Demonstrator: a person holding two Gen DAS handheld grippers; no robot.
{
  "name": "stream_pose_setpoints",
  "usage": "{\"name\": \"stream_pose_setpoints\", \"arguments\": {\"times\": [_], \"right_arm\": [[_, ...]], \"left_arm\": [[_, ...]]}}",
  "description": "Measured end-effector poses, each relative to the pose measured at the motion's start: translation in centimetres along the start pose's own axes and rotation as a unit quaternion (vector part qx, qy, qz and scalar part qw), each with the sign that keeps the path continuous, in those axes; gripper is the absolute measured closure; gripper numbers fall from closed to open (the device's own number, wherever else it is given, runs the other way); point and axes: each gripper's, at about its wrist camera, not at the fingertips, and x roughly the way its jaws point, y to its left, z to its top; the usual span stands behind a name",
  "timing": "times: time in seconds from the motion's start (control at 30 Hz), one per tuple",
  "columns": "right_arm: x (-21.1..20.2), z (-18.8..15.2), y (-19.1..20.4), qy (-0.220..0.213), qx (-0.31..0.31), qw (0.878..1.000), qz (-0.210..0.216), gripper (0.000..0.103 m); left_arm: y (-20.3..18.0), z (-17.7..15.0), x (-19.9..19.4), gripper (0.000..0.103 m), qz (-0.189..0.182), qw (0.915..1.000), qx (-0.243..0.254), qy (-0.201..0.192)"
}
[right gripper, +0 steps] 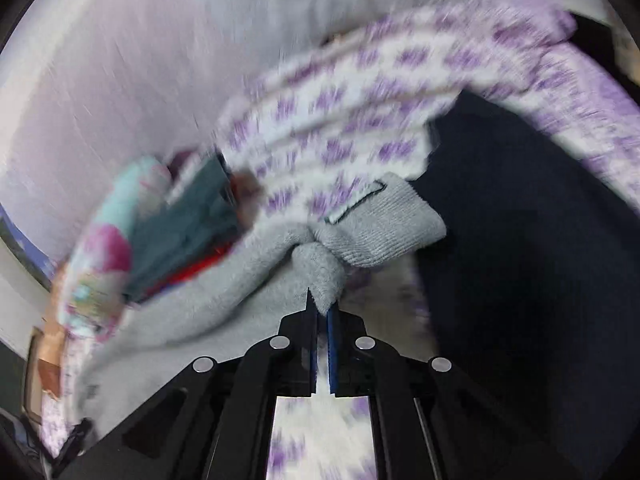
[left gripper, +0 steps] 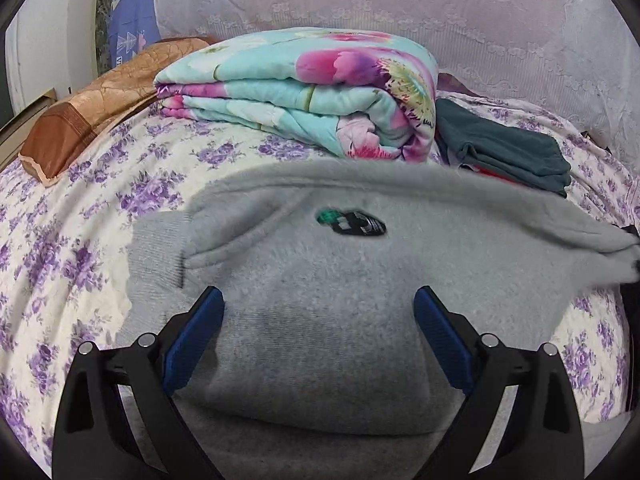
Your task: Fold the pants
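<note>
The grey fleece pants (left gripper: 320,288) lie on the flowered bedspread (left gripper: 72,240), partly folded, with a small dark and green label (left gripper: 352,222) on top. My left gripper (left gripper: 318,308) is open, its blue pads on either side of the grey cloth, holding nothing. My right gripper (right gripper: 320,312) is shut on a bunched piece of the grey pants (right gripper: 320,268) next to a ribbed cuff (right gripper: 384,224), and lifts that end off the bed. The right wrist view is blurred by motion.
A folded floral quilt (left gripper: 304,96) lies behind the pants, with folded dark teal clothes (left gripper: 504,148) to its right and a brown pillow (left gripper: 92,108) to its left. A lace curtain (left gripper: 400,8) hangs behind the bed. A dark gap (right gripper: 520,240) lies beside the bed.
</note>
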Motion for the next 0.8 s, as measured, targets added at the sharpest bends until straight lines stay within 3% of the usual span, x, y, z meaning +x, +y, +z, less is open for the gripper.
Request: {"name": "stream_pose_setpoints", "arguments": {"times": [0.07,0.13,0.2,0.23,0.27,0.3,0.37,0.4,0.43,0.5,0.6,0.67,0.73,0.8], "right_arm": [[-4.2,-0.4,-1.5,-0.014,0.011,1.000,0.010,0.099],[-5.9,-1.5,-3.0,-0.001,0.006,1.000,0.006,0.098],[-4.5,-2.8,-4.4,0.037,-0.012,0.997,-0.060,0.075],[-2.6,-4.1,-5.6,0.087,-0.031,0.983,-0.159,0.049],[-2.2,-4.6,-6.2,0.102,-0.031,0.977,-0.187,0.049],[-2.7,-4.9,-6.6,0.095,-0.023,0.980,-0.173,0.049],[-5.4,-4.7,-5.1,0.037,-0.040,0.988,-0.142,0.048],[-6.4,-4.5,-3.6,0.010,-0.069,0.988,-0.134,0.044],[-6.6,-4.2,-2.2,-0.007,-0.092,0.988,-0.128,0.035],[-6.3,-4.0,0.0,-0.014,-0.118,0.987,-0.107,0.032],[-3.3,-4.7,5.0,0.046,-0.167,0.985,0.010,0.036],[-1.0,-6.0,8.3,0.100,-0.199,0.973,0.064,0.057],[2.4,-7.7,11.2,0.157,-0.227,0.957,0.092,0.060],[4.9,-8.6,12.8,0.183,-0.250,0.947,0.083,0.060]], "left_arm": [[0.2,0.1,-0.4,0.010,0.007,0.9999,0.003,-0.009],[0.4,0.3,-0.6,0.010,0.010,0.9999,0.001,-0.010],[0.4,0.3,-0.7,0.010,0.003,1.0000,0.002,-0.006],[0.3,0.3,-0.6,0.010,0.003,1.0000,0.007,-0.003],[0.3,0.2,-0.6,0.009,0.006,0.9999,0.012,0.000],[0.2,0.2,-0.6,0.010,0.005,0.9999,0.013,0.002],[0.5,0.3,-1.2,0.010,-0.001,0.9999,0.010,-0.001],[0.7,0.5,-1.7,0.010,-0.001,1.0000,0.007,-0.006],[0.9,0.9,-2.4,0.010,0.000,0.9999,0.006,-0.014],[1.0,1.8,-3.4,0.009,0.002,0.9995,0.006,-0.029],[0.4,4.0,-4.1,0.009,0.027,0.9990,0.011,-0.034],[-0.5,4.8,-3.5,0.009,0.040,0.9988,0.021,-0.018],[-1.4,4.9,-2.9,0.009,0.032,0.9993,0.017,-0.008],[-2.2,4.4,-2.5,0.009,0.015,0.9998,0.011,-0.010]]}}
